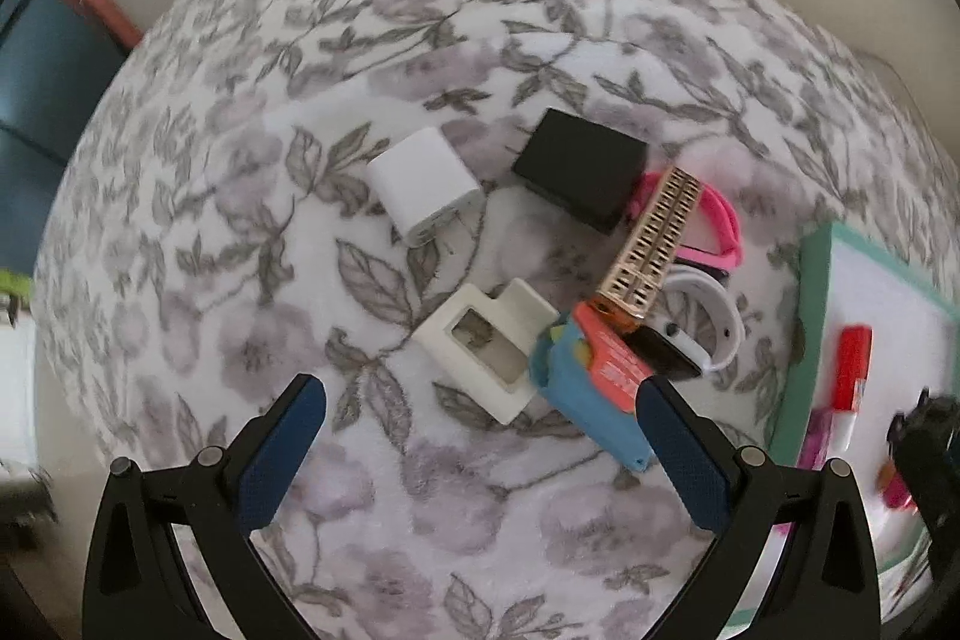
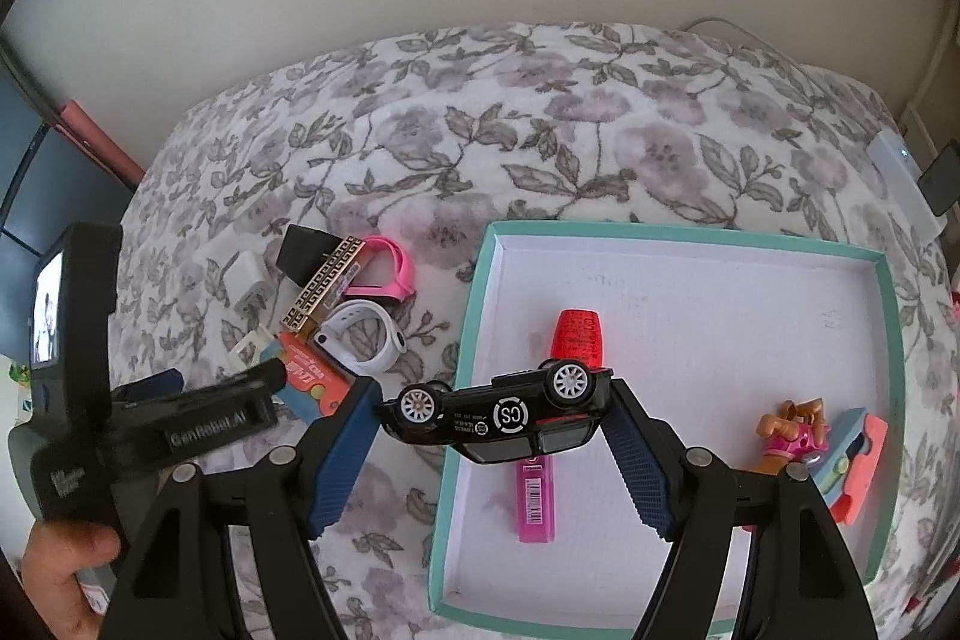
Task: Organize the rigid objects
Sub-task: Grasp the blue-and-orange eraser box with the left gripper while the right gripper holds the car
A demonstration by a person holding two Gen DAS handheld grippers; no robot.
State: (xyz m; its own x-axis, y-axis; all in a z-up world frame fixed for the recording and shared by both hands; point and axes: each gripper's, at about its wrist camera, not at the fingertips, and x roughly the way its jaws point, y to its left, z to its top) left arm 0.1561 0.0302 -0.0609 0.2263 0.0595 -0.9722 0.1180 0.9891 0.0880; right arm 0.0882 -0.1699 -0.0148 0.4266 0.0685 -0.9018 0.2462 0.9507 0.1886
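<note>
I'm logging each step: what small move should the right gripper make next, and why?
Probably lower and open. The right gripper holds the black toy car, wheels up, over the teal-rimmed box, where sorted items already lie.

Two watch bands, pink [image 1: 714,226] and white [image 1: 717,316]; one toy car [image 2: 498,415]; one tray [image 2: 690,235].

Floral bedspread [image 1: 420,10]; on it white charger [image 1: 423,187], black box [image 1: 579,166], teal-rimmed tray [image 2: 888,340].
</note>
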